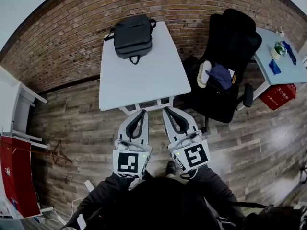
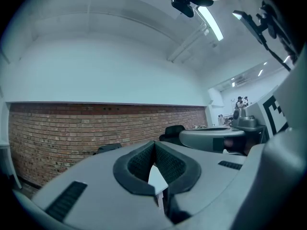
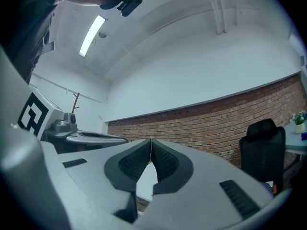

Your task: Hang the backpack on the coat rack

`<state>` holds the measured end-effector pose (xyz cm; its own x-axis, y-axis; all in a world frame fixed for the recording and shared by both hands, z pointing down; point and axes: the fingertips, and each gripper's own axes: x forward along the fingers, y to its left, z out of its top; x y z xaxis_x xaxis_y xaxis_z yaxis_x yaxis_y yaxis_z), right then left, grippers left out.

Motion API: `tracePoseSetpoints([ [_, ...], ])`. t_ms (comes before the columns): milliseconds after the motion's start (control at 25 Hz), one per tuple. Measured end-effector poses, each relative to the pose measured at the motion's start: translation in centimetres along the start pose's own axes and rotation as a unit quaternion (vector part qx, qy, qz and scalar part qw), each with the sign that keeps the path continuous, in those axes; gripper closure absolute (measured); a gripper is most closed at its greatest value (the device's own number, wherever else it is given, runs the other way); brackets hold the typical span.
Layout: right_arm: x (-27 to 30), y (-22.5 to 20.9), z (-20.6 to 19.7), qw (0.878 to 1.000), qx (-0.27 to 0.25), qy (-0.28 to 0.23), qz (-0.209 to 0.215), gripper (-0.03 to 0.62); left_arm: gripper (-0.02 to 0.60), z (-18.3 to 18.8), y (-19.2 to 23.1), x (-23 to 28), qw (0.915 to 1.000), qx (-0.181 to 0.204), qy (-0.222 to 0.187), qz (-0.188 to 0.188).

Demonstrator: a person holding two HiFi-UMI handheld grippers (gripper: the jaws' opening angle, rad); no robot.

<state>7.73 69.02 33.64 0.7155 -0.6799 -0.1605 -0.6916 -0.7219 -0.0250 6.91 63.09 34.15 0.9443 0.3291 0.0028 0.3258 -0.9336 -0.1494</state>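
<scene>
Across the far side of the room runs a brick wall [image 1: 62, 37], with plank floor [image 1: 86, 128] below it. On that floor, dead centre, stands the white table [image 1: 139, 80]. To its right a black office chair [image 1: 225, 66] is parked close by, with some odds and ends piled on its seat. Far left, a thin brown coat rack [image 1: 55, 153] shows from above, well apart from the table. And there's the backpack [image 1: 133, 36], dark grey, lying flat at the table's far left corner, handle loop pointing back toward the person. Nothing touches it. Both claws hang side by side just short of the table's near edge. The left gripper [image 1: 143, 112] is clenched, tips meeting on nothing at all. The right gripper [image 1: 166, 109] is the same story: pads pressed together, empty.
</scene>
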Motion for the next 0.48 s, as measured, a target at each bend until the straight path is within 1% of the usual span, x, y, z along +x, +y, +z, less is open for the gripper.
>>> tracePoseSetpoints([
  [80,-0.2,-1.1,-0.1,1.000,0.002,-0.004,0.001,0.585,0.572,-0.2,-0.7,0.6,0.9999,0.008,0.007,0.002],
  [240,-0.1,-2.8,-1.2,1.000,0.015,0.017,0.001,0.585,0.572,-0.9,-1.4,1.5,0.9996,0.012,0.026,0.008],
  [280,0.1,-3.0,-1.4,1.000,0.016,0.018,0.004,0.585,0.572,-1.0,-1.2,1.6,0.9994,0.009,0.030,0.014],
  [400,1.2,-3.2,-1.8,1.000,0.015,0.021,0.014,0.585,0.572,-0.8,-0.3,2.4,0.9989,-0.016,0.030,0.032],
  [480,2.3,-3.3,-2.1,0.999,0.011,0.027,0.020,0.585,0.572,-1.0,0.7,2.9,0.9986,-0.020,0.029,0.039],
])
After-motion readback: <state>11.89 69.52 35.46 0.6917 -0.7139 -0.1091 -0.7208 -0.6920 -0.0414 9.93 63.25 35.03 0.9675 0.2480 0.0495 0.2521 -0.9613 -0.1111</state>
